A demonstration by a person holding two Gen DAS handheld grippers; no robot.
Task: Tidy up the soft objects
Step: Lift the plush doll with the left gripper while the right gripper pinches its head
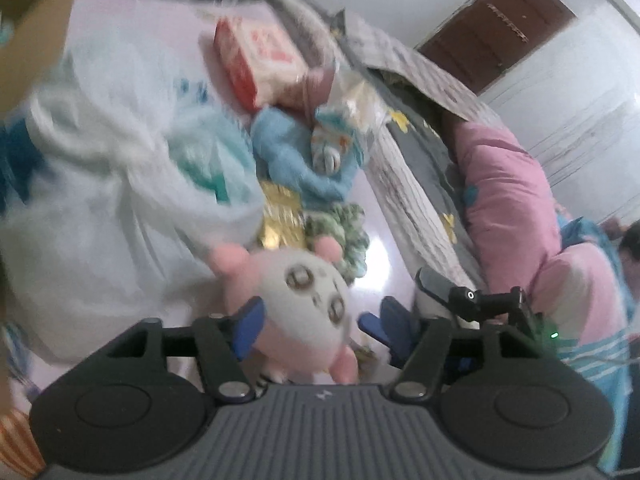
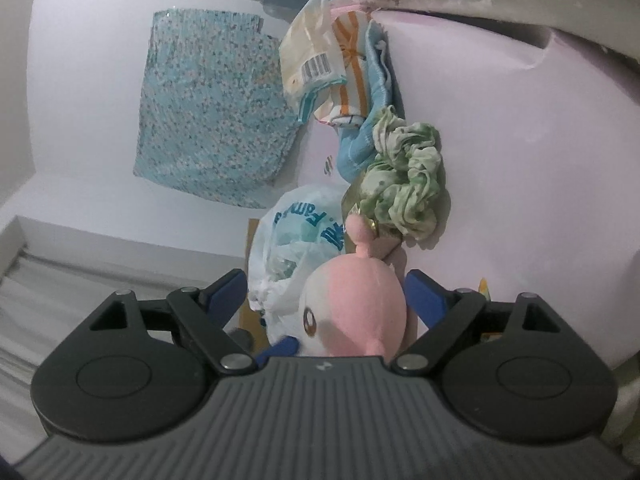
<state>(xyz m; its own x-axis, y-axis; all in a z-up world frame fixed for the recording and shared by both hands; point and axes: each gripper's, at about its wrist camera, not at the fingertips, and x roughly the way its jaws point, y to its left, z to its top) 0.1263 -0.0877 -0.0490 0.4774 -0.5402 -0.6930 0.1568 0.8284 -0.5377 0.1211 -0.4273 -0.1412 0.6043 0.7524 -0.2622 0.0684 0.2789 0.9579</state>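
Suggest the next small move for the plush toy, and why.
Probably close the right hand-held gripper on the pink and white plush toy: its head sits between the open jaws, neither pad clearly pressing, and the left hand-held gripper is open around it too.

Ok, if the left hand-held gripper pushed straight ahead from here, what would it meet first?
Probably the pink and white plush toy, already between the open fingers of the left hand-held gripper. Beyond it lie the crumpled green cloth and a gold packet, though blur makes depth uncertain.
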